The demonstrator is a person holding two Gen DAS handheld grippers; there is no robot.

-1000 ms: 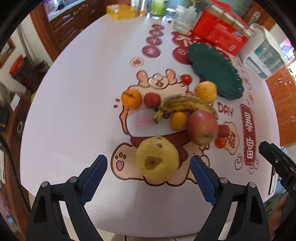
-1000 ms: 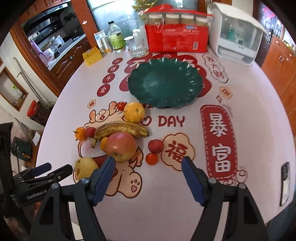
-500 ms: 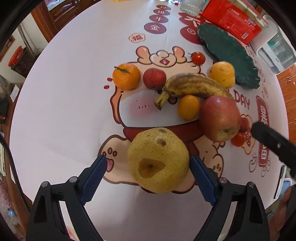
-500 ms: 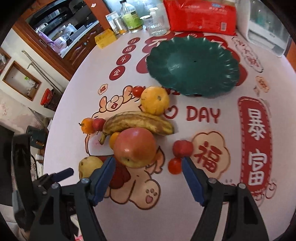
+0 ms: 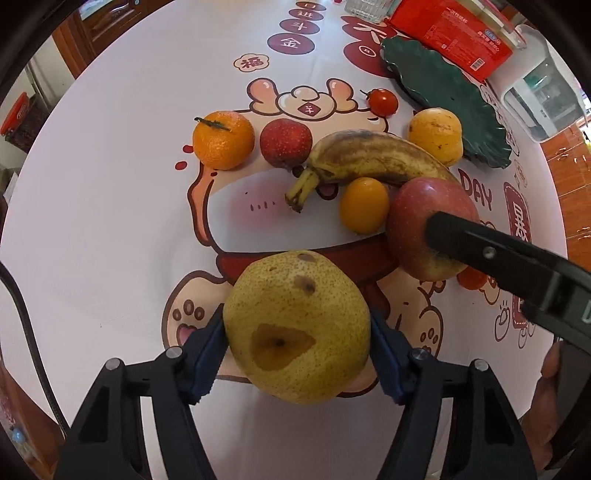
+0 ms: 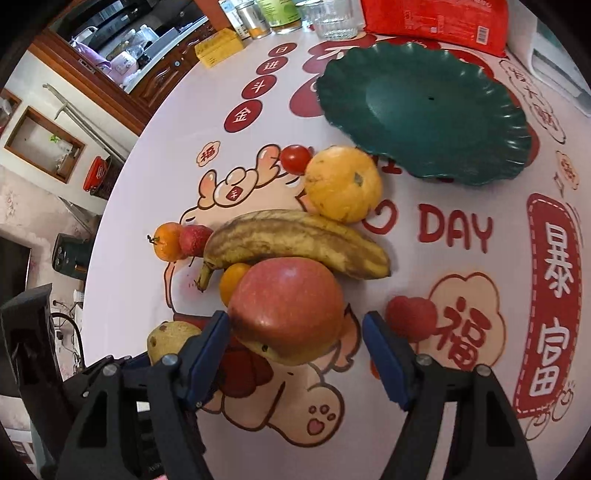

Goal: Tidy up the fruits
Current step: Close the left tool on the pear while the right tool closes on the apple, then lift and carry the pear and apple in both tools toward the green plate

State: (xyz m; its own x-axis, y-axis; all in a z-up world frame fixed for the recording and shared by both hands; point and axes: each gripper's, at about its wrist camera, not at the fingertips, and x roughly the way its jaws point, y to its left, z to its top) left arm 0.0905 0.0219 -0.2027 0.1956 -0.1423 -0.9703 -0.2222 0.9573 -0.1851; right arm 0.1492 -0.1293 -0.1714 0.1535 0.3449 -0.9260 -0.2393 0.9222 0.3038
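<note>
A yellow-green pear (image 5: 297,326) sits between the blue pads of my left gripper (image 5: 297,354), which touch its sides. A red apple (image 6: 288,308) lies between the fingers of my right gripper (image 6: 295,350); the left pad touches it, the right pad stands apart. A spotted banana (image 6: 295,242), a yellow citrus (image 6: 343,184), a small orange fruit (image 5: 364,205), a mandarin (image 5: 223,140), red fruits (image 5: 286,142) and a cherry tomato (image 6: 294,158) lie around. The green plate (image 6: 424,110) stands empty at the back.
A red packet (image 5: 454,40), a white appliance (image 5: 543,99), jars and a glass (image 6: 332,18) stand at the table's far edge. A yellow box (image 6: 218,48) sits far left. Two red fruits (image 6: 412,317) lie right of the apple.
Both grippers have moved forward and down. The left one has closed in on the pear. The right one has come around the apple and narrowed.
</note>
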